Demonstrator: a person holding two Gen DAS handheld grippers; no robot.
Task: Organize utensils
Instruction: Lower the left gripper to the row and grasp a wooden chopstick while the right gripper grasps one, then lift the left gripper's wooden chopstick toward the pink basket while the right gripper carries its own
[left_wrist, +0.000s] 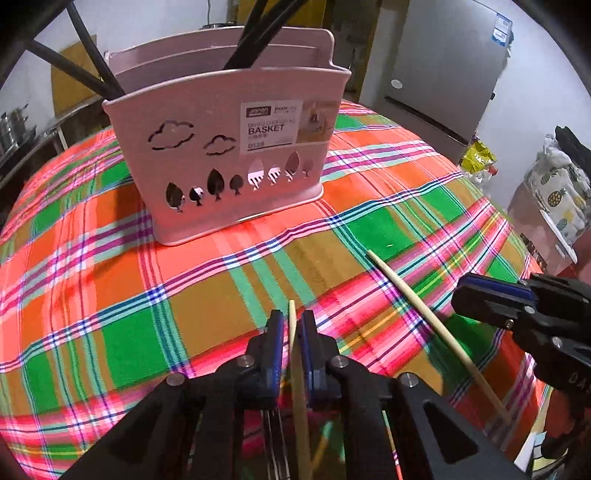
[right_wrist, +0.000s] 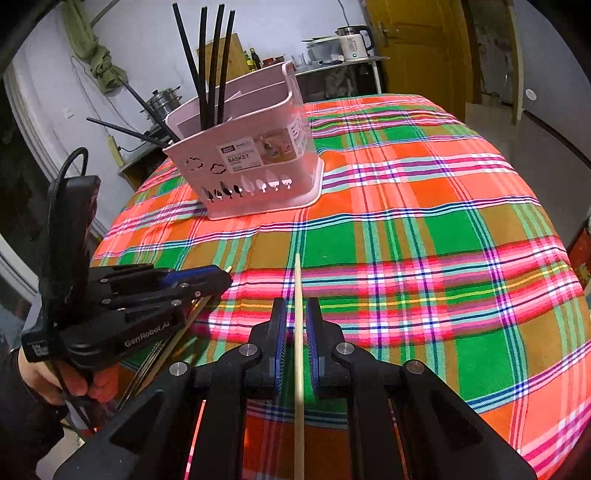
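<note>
A pale wooden chopstick (left_wrist: 297, 373) is clamped between the pads of the left gripper (left_wrist: 291, 325), its tip poking out just past the fingertips. A second wooden chopstick (right_wrist: 298, 332) is held the same way in the right gripper (right_wrist: 295, 314), jaws closed on it, with a longer length reaching forward over the plaid tablecloth (right_wrist: 424, 229). The pink basket (left_wrist: 221, 155) stands well ahead of both grippers, and black chopsticks (right_wrist: 210, 70) are seen upright in it. Thin metal rods, possibly further utensils, appear blurred under the left gripper. A hand (right_wrist: 55, 376) is wrapped around the left gripper's handle.
</note>
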